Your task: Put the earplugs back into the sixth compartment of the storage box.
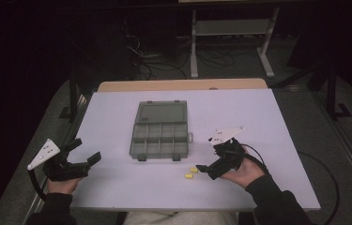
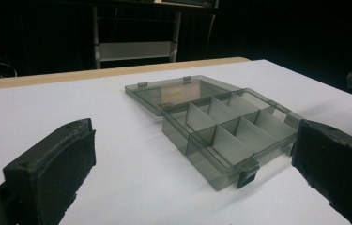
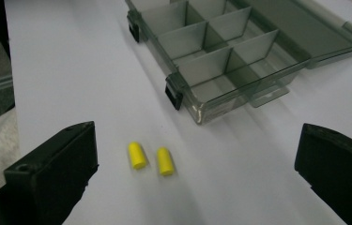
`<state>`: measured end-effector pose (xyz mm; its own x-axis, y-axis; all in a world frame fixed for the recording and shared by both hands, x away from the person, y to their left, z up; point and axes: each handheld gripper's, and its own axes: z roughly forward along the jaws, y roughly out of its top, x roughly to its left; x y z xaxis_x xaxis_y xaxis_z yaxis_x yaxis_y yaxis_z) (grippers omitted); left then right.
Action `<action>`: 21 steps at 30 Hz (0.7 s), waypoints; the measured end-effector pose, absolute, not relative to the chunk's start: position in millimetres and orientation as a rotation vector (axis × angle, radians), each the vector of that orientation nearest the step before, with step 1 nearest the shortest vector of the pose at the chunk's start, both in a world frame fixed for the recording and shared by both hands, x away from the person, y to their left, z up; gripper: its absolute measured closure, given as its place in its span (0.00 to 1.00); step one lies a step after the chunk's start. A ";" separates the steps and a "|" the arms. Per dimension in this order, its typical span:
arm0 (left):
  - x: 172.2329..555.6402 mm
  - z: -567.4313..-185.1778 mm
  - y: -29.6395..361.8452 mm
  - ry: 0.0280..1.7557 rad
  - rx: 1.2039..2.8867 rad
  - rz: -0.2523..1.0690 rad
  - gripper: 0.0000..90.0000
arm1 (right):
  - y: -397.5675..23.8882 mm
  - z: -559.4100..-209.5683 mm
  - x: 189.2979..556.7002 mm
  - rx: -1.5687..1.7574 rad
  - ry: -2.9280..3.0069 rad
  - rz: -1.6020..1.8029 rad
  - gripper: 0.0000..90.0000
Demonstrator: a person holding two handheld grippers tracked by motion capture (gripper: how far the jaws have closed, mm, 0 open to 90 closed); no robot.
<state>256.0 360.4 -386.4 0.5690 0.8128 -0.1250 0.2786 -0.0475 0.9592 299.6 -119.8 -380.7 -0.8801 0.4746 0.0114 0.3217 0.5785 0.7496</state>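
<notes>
A smoky grey compartment box point(image 1: 160, 139) lies open mid-table, its lid point(image 1: 161, 112) flat behind it and its several compartments bare. Two yellow earplugs point(image 1: 194, 169) point(image 1: 188, 176) rest on the white sheet just in front of its right corner. My right gripper point(image 1: 210, 158) is open just right of them; in the right gripper view the earplugs point(image 3: 137, 155) point(image 3: 165, 161) lie between its spread jaws point(image 3: 195, 171), nearer the left one, with the box point(image 3: 211, 61) beyond. My left gripper point(image 1: 87, 150) is open at the table's left edge, facing the box point(image 2: 225, 131) with nothing between its jaws point(image 2: 195, 173).
A white sheet point(image 1: 117, 187) covers the table, and a wooden edge point(image 1: 183, 85) shows at its far side. Beyond stand a white metal frame point(image 1: 230, 28) and loose floor cables point(image 1: 159, 61). Each gripper trails a black cable off the table's side.
</notes>
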 end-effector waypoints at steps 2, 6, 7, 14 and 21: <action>255.9 -386.4 360.3 0.939 1.609 0.558 0.00 | -115.4 -383.9 300.6 0.655 2.639 1.166 0.00; 255.9 -386.5 360.5 0.939 1.610 0.558 0.00 | -107.9 -389.4 302.6 0.630 2.676 1.124 0.00; 255.8 -386.5 360.6 0.938 1.611 0.558 0.00 | -106.2 -390.8 303.0 0.628 2.685 1.113 0.00; 255.7 -386.4 360.6 0.936 1.612 0.558 0.00 | -97.2 -400.4 308.1 0.604 2.739 1.042 0.00; 255.6 -386.4 360.5 0.935 1.615 0.556 0.00 | -90.8 -412.6 317.4 0.603 2.796 0.966 0.03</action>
<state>255.6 360.5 -386.4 0.5734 0.8100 -0.1228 0.2793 -0.0523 0.9588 317.4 -90.8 -412.6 -0.9132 0.4074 0.0142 0.3292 0.7165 0.6150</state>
